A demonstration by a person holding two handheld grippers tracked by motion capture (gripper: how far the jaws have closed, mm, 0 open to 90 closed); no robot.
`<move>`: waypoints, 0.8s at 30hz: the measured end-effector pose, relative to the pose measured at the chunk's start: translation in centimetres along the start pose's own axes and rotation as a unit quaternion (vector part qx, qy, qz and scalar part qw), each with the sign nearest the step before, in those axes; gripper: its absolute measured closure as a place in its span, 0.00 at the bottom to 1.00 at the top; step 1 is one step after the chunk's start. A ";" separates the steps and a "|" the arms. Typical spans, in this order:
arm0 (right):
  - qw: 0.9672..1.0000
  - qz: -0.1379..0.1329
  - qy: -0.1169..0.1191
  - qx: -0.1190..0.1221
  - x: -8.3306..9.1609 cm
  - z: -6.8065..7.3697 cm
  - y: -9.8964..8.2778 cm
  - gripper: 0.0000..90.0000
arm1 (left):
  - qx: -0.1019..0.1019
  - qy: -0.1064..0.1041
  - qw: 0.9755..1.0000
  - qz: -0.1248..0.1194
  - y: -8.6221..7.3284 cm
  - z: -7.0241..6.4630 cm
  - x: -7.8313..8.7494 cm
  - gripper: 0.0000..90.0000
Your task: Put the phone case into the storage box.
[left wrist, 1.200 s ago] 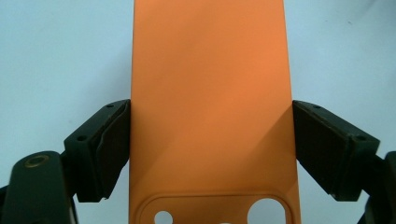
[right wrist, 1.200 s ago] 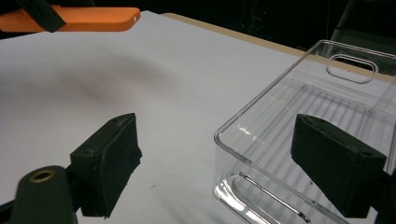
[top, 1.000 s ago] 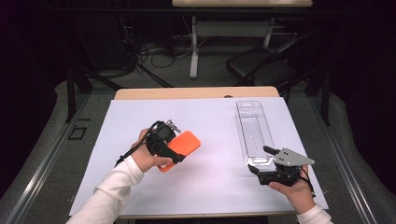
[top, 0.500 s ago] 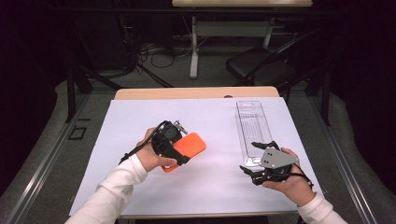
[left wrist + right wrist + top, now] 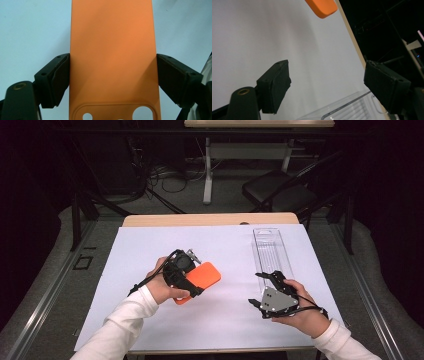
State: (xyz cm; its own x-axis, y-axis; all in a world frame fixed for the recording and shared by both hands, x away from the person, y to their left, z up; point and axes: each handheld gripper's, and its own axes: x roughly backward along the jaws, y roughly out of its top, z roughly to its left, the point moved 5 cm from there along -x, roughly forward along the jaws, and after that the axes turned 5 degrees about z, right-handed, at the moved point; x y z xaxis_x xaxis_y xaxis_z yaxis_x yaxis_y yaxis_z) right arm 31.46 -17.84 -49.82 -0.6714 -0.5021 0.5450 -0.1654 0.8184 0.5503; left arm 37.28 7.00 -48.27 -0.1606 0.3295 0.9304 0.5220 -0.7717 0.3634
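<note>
The white table cover bore a clear plastic tray at its right. The left gripper clamped the orange phone case, whose camera cutouts showed in the left gripper view. The right gripper, empty, jaws wide apart though just narrowing, hovered beside the tray's near end.

The left gripper is clamped on the orange case, its jaws pressing both long edges. The right gripper has empty, widely parted jaws that have just been closing slightly.

One orange phone case. One clear plastic tray. Two handheld grippers: left gripper, right gripper. One white table mat.
</note>
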 end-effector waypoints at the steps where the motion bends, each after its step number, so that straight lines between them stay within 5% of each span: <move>1: 1.000 0.002 -0.006 0.017 -0.1 0.1 0.2 0.22 | 0.000 0.000 1.000 0.000 0.0 0.0 0.0 0.18; 4: 0.997 0.010 -0.016 0.070 -0.2 0.3 0.6 0.23 | 0.000 -0.002 1.000 -0.002 0.1 0.0 0.1 0.18; 10: 0.997 0.011 -0.020 0.074 -0.3 0.5 0.7 0.23 | 0.001 -0.004 1.000 -0.003 0.2 -0.2 0.2 0.18; 17: 0.995 -0.020 -0.025 0.095 -0.7 0.7 1.4 0.23 | -0.006 -0.010 1.000 -0.004 0.8 -0.7 0.1 0.18; 24: 0.994 -0.012 -0.014 0.111 -1.4 1.1 1.9 0.29 | -0.019 -0.014 1.000 0.001 1.6 -1.6 -0.4 0.18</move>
State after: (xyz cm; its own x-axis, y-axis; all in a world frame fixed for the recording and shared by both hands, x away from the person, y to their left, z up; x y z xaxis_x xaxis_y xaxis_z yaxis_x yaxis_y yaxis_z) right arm 31.30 -15.29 -50.26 -0.6851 -0.5173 0.5129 -0.3347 0.8489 0.4090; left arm 36.84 4.82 -47.99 -0.1352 0.3433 0.9294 0.4895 -0.7924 0.3639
